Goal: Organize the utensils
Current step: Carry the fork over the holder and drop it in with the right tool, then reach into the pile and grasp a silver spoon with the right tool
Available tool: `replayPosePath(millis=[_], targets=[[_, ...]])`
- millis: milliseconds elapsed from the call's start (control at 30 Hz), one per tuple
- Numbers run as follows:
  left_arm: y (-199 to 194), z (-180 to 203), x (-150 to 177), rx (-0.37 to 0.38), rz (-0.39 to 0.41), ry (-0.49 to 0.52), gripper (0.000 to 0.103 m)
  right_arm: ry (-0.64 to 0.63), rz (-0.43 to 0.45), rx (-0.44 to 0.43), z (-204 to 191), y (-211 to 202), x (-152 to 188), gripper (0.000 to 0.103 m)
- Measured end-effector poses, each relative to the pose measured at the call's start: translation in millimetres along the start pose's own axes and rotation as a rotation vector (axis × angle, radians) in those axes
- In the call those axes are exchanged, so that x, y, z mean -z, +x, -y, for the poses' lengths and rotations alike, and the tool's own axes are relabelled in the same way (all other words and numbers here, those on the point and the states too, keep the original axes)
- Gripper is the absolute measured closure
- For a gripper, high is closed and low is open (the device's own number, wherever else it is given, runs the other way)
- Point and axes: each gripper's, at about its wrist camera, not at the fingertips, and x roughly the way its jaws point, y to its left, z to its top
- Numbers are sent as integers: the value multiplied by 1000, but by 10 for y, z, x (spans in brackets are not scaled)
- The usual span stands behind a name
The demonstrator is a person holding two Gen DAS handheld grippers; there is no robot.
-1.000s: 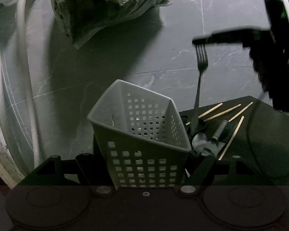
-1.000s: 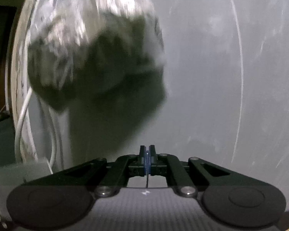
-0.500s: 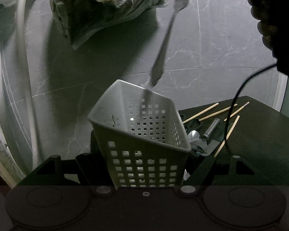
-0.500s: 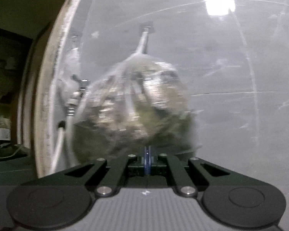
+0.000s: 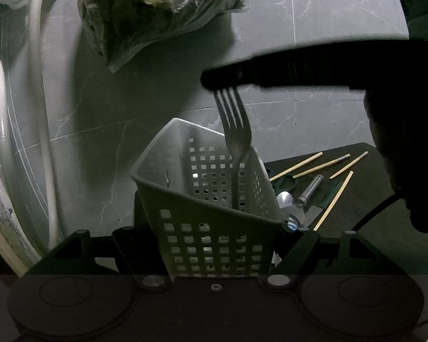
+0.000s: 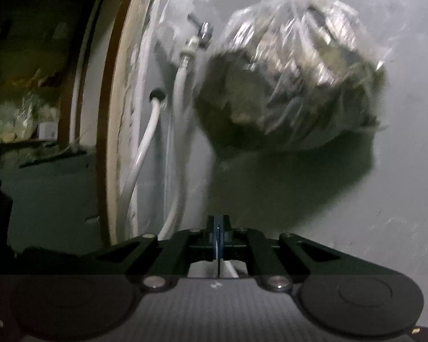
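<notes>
Left hand-held gripper (image 5: pixel 214 253) clamps the white perforated utensil basket (image 5: pixel 211 199), tilted, at the dark counter (image 5: pixel 356 213) edge. Right hand-held gripper (image 5: pixel 219 81) pinches the fork (image 5: pixel 236 136) by its tines, handle down inside the basket near the right wall. Chopsticks (image 5: pixel 322 165) and spoon (image 5: pixel 285 199) lie just right of the basket; left of it, open tiled floor.

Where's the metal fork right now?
In the left wrist view, the metal fork hangs tines-up from the right gripper, its handle already down inside the white perforated plastic basket clamped by the left gripper.
</notes>
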Motion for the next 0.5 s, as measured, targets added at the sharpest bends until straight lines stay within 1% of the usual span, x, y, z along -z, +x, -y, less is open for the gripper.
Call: replayPosePath(millis=[100, 133, 167, 200, 233, 267, 300, 333, 367, 400, 433, 467, 500], targets=[[-3, 1, 4, 0, 1, -2, 26, 6, -54, -39, 2, 44, 45, 99], [-4, 1, 4, 4, 1, -1, 26, 8, -61, -43, 2, 45, 58, 93], [-5, 5, 3, 3, 2, 1, 26, 14, -65, -51, 18, 43, 65, 92], [-5, 3, 2, 4, 2, -2, 26, 24, -73, -71, 34, 37, 66, 88], [-9, 3, 10, 3, 2, -1, 26, 27, -74, -72, 44, 35, 64, 76], [-9, -1, 11, 4, 3, -1, 26, 25, -65, -67, 53, 31, 56, 69], [-10, -6, 12, 4, 4, -2, 26, 27, -57, -66, 72, 11, 36, 58], [-14, -10, 16, 4, 5, -2, 26, 34, -46, -68, 96, -14, 14, 49], [-19, -7, 20, 2, 4, -3, 26, 40, -31, -68, 128, -45, -12, 43], [-18, -14, 19, 2, 3, -4, 26, 44, -18, -64, 178, -61, -53, 40], [-21, -22, 18, 1, 2, -5, 26, 50, -7, -62, 235, -77, -83, 35], [-24, -32, 20, 3, 1, -6, 26, 57, 2, -62, 304, -77, -119, 31], [-29, -33, 22, 4, 0, -5, 26, 64, 8, -61, 399, -71, -149, 23]])
